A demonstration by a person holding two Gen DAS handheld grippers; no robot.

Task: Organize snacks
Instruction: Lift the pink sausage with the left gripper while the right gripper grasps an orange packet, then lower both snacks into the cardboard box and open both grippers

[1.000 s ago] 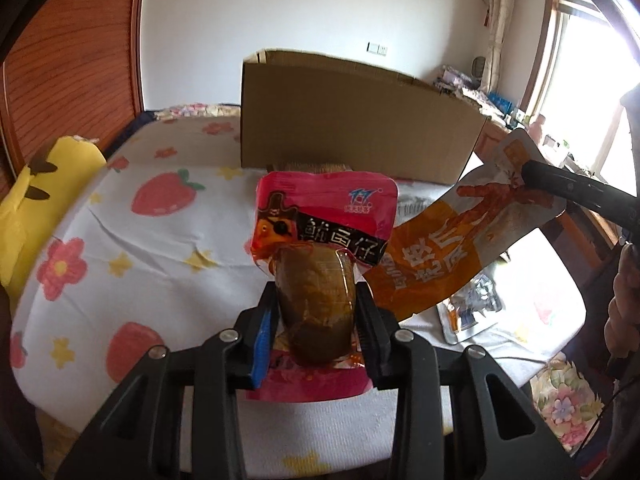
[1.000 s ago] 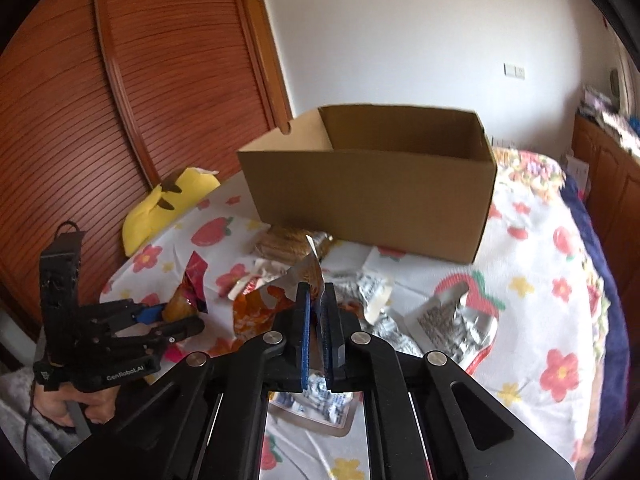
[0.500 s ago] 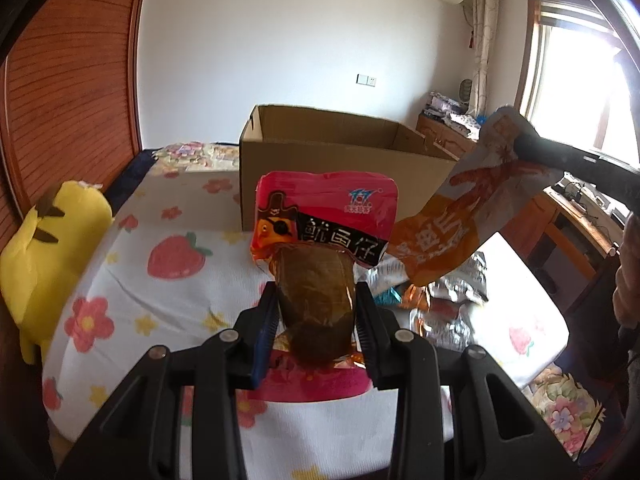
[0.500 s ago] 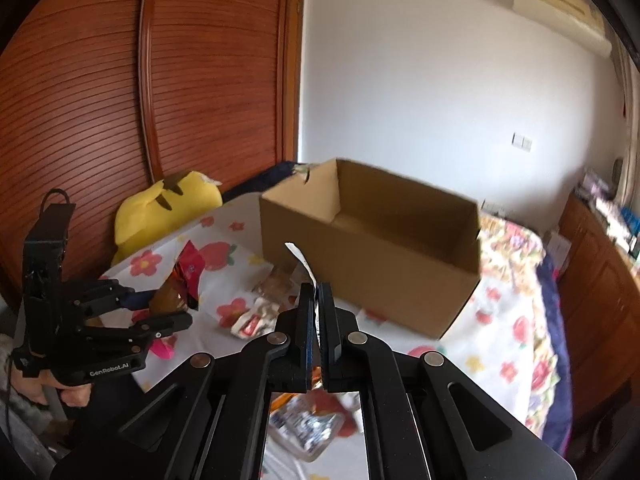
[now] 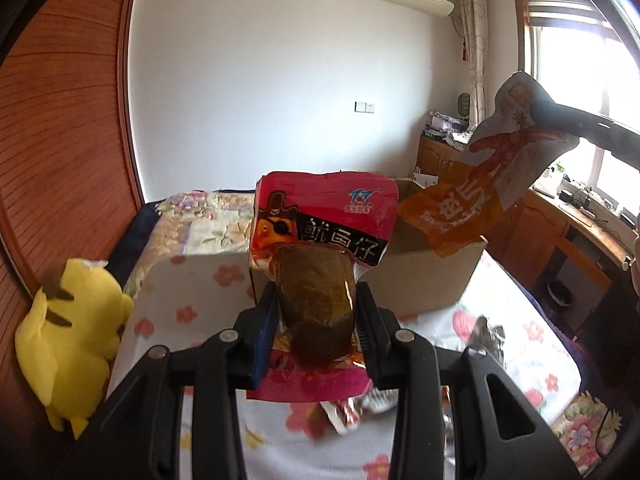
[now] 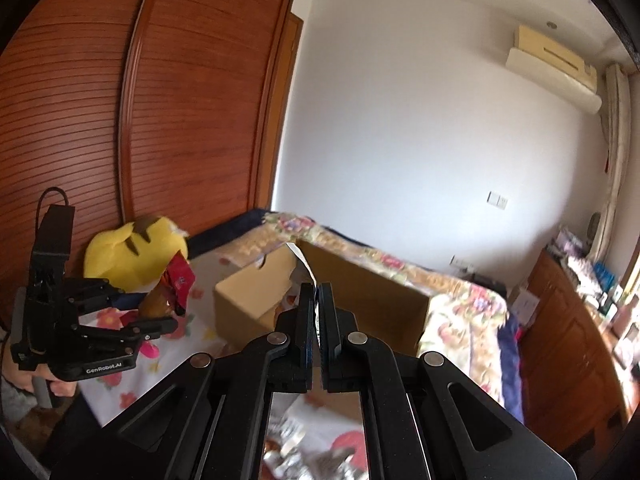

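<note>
Pink snack pouch [image 5: 326, 216]: upright — brown contents visible, held aloft.
Orange snack pouch [image 5: 476, 196]: tilted, aloft above cardboard box [image 5: 424, 280] — open-topped.

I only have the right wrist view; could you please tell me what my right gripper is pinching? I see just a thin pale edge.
Observer: The right gripper is shut on an orange-and-grey foil snack pouch, pinched near its top and hanging free.
Operator: Thank you. What does the left gripper's packet look like from the front?
Observer: The left gripper squeezes a pink plastic snack packet with a pirate cartoon, at its clear window showing brown contents.
</note>
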